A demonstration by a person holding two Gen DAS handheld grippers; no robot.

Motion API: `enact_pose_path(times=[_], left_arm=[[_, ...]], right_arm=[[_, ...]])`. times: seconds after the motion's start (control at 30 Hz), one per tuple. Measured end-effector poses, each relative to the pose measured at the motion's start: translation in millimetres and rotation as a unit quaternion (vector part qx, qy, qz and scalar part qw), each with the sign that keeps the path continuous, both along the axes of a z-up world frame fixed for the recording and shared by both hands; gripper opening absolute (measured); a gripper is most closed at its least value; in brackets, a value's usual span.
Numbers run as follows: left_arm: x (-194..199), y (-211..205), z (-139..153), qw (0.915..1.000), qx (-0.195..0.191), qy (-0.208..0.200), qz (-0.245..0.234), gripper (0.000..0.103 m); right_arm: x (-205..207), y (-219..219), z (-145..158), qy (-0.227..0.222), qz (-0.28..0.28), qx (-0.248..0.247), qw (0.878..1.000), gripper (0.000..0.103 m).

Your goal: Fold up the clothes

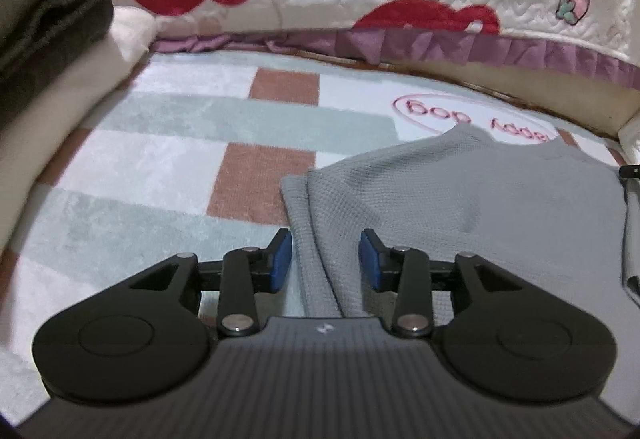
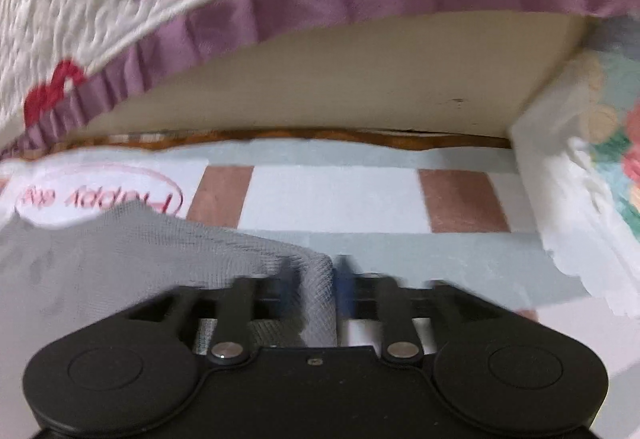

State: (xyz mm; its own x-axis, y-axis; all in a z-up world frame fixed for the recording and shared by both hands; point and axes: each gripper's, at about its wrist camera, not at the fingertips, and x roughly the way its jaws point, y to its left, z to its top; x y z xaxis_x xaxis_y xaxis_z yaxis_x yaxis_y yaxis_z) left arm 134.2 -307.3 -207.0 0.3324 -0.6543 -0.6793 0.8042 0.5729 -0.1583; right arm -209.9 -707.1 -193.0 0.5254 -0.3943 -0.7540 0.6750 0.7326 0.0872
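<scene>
A grey waffle-knit garment (image 1: pixel 460 199) lies folded on a checked rug (image 1: pixel 160 159). In the left wrist view my left gripper (image 1: pixel 326 259) is open, its blue pads (image 1: pixel 282 259) on either side of the garment's left folded edge, with a gap to the cloth on each side. In the right wrist view, which is blurred, the same garment (image 2: pixel 140 259) fills the lower left. My right gripper (image 2: pixel 316 291) has its pads close together on the garment's right edge, which rises between them.
A quilted cover with red bears and a purple frill (image 1: pixel 400 47) hangs over a cream sofa base (image 2: pixel 320 87) behind the rug. Dark folded cloth (image 1: pixel 48 23) lies on a cushion at the left. White floral fabric (image 2: pixel 580 167) lies at the right.
</scene>
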Motion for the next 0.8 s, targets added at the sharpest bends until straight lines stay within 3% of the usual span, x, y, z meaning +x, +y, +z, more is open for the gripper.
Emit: enact_pose_path(times=[0.17, 0.3, 0.4, 0.47, 0.57, 0.67, 0.8], left_arm=[[-51, 2, 29, 0.9948, -0.030, -0.011, -0.096, 0.042], [-95, -16, 23, 0.9810, -0.020, 0.039, -0.189, 0.044], [-120, -25, 8, 0.9715, 0.021, 0.053, -0.230, 0.045], [-133, -25, -1, 0.9684, 0.049, 0.042, -0.241, 0.045], [-145, -20, -4, 0.9653, 0.058, 0.019, -0.254, 0.047], [-149, -16, 1, 0.9639, 0.042, 0.030, -0.261, 0.047], [-161, -19, 5, 0.9573, 0.025, 0.037, -0.286, 0.049]], right_arm=[[-39, 36, 8, -0.007, 0.008, 0.011, 1.000, 0.055], [-71, 65, 15, -0.012, 0.015, 0.020, 1.000, 0.054], [-77, 81, -8, 0.039, 0.030, 0.000, 0.999, 0.058], [-86, 90, -11, 0.035, 0.026, -0.022, 0.999, 0.067], [-109, 93, -7, 0.023, -0.008, 0.004, 1.000, 0.067], [-145, 98, 2, -0.015, -0.058, 0.038, 0.998, 0.067], [-192, 112, -1, -0.072, -0.146, 0.109, 0.981, 0.067]])
